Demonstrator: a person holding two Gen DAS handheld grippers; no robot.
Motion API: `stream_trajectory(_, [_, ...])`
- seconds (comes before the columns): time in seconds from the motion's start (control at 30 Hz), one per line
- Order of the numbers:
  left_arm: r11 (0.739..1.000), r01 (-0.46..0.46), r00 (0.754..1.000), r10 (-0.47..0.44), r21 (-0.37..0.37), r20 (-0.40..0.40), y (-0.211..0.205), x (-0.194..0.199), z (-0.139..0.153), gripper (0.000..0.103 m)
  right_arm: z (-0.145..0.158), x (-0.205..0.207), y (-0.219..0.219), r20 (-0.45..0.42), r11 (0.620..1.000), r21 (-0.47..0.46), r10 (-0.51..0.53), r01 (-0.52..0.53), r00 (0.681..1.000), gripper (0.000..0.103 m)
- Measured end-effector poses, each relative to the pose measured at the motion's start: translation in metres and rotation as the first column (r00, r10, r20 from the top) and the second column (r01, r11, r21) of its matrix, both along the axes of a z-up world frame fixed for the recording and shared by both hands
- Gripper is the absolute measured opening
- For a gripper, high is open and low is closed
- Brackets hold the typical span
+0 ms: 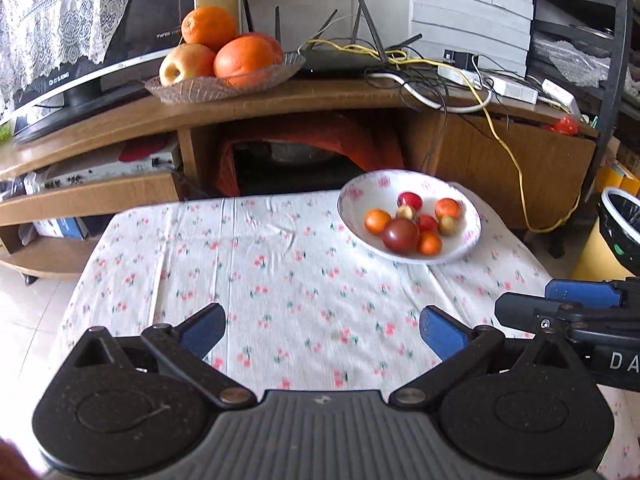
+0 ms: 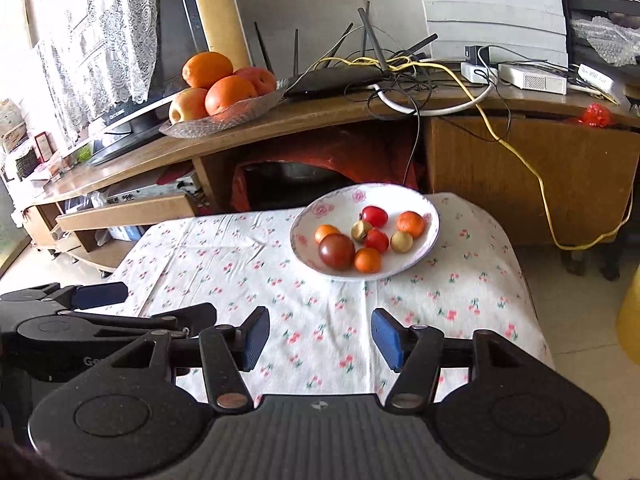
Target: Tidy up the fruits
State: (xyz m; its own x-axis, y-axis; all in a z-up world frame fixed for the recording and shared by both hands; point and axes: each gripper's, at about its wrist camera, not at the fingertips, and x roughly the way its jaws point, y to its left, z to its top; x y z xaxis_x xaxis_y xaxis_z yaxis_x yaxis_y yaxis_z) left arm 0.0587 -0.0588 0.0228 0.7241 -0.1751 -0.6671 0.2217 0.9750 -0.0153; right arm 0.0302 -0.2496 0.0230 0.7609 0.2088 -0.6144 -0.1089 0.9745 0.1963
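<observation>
A white floral bowl (image 1: 352,196) (image 2: 430,208) sits at the far right of the cloth-covered table and holds several small fruits: red and orange tomatoes, a dark tomato (image 1: 400,236) (image 2: 337,251) and yellowish ones. My left gripper (image 1: 322,330) is open and empty above the table's near side. My right gripper (image 2: 320,338) is open and empty, nearer the bowl. A glass dish (image 1: 256,82) (image 2: 256,110) on the wooden TV stand holds oranges (image 1: 242,60) (image 2: 229,94) and an apple (image 1: 186,65) (image 2: 187,105).
The table carries a white cherry-print cloth (image 1: 280,264) (image 2: 248,264). The TV stand (image 1: 320,100) holds a router (image 1: 344,62), tangled cables and a TV (image 1: 80,40). A yellow bin (image 1: 612,236) stands right of the table. The right gripper shows in the left wrist view (image 1: 568,312).
</observation>
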Motion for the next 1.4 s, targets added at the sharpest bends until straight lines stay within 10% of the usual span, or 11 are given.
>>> stream_trajectory(1.4, [0.995, -0.098, 0.991, 0.095, -0.022, -0.091, 0.035, -0.086, -0.012, 0.103, -0.012, -0.084, 0.036, -0.077, 0.999, 0.015, 0.032, -0.031, 0.996, 0.053])
